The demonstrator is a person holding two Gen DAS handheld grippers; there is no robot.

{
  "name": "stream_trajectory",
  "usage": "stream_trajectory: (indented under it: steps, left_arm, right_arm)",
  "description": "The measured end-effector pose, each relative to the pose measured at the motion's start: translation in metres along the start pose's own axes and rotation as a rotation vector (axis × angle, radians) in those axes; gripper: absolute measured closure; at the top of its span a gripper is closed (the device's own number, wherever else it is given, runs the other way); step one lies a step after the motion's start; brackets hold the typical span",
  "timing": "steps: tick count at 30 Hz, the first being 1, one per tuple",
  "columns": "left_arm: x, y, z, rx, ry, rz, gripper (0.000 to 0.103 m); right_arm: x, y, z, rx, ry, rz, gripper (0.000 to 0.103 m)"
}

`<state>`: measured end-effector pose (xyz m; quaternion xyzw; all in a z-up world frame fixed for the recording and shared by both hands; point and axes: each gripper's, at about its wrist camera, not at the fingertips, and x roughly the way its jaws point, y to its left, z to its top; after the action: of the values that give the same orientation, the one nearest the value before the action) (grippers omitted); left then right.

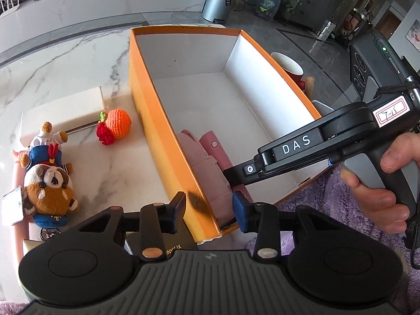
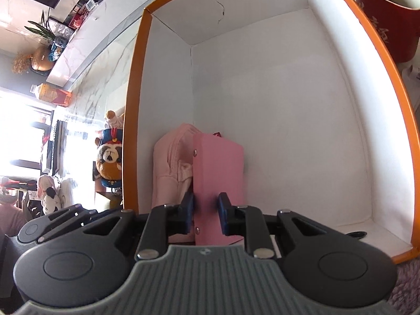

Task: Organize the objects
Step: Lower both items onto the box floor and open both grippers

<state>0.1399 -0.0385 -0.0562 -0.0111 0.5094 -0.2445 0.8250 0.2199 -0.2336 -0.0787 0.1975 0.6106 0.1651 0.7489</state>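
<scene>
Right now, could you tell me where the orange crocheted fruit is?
In the left wrist view, the orange crocheted fruit lies on the marble table, left of the orange cardboard box.

On the tabletop (image 1: 78, 52) the open box (image 1: 147, 110) holds a folded cloth (image 2: 170, 162) and a case (image 2: 220, 168) touching side by side at its near end, with a crocheted fruit (image 1: 118, 123) and plush toy (image 1: 50, 181) outside its left wall and a mug (image 2: 388, 13) beyond its right.

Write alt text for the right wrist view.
The right gripper grips a pink case inside an orange box, beside a pale pink pouch. A red mug stands outside the box.
</scene>
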Motion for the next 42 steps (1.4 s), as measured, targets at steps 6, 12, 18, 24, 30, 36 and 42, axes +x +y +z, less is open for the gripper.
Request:
stream_trajectory:
  steps: [6,12,18,24,30,36,42]
  left_arm:
    - [-0.005,0.005,0.000,-0.012,-0.020,0.008,0.057]
    - [-0.013,0.010,-0.001,-0.024,-0.040,0.012,0.057]
    - [-0.017,0.013,-0.004,-0.042,-0.049,0.021,0.057]
    - [-0.013,0.011,-0.005,-0.041,-0.036,0.013,0.057]
    - [-0.008,0.008,-0.004,-0.038,-0.031,0.010,0.057]
    - [-0.008,0.008,-0.003,-0.041,-0.038,0.005,0.057]
    - [-0.009,0.008,-0.001,-0.038,-0.050,-0.003,0.057]
  right_arm:
    - [-0.005,0.001,-0.001,-0.011,-0.032,-0.005,0.080]
    - [-0.010,-0.005,-0.001,0.016,-0.061,0.014,0.080]
    - [-0.008,-0.008,-0.004,0.013,-0.074,0.024,0.086]
    - [-0.009,0.006,-0.012,-0.041,-0.112,-0.036,0.087]
    - [-0.003,0.046,-0.026,-0.239,-0.171,-0.196,0.089]
    - [-0.001,0.034,-0.019,-0.192,-0.172,-0.144,0.088]
    - [-0.006,0.024,-0.024,-0.134,-0.199,-0.102,0.085]
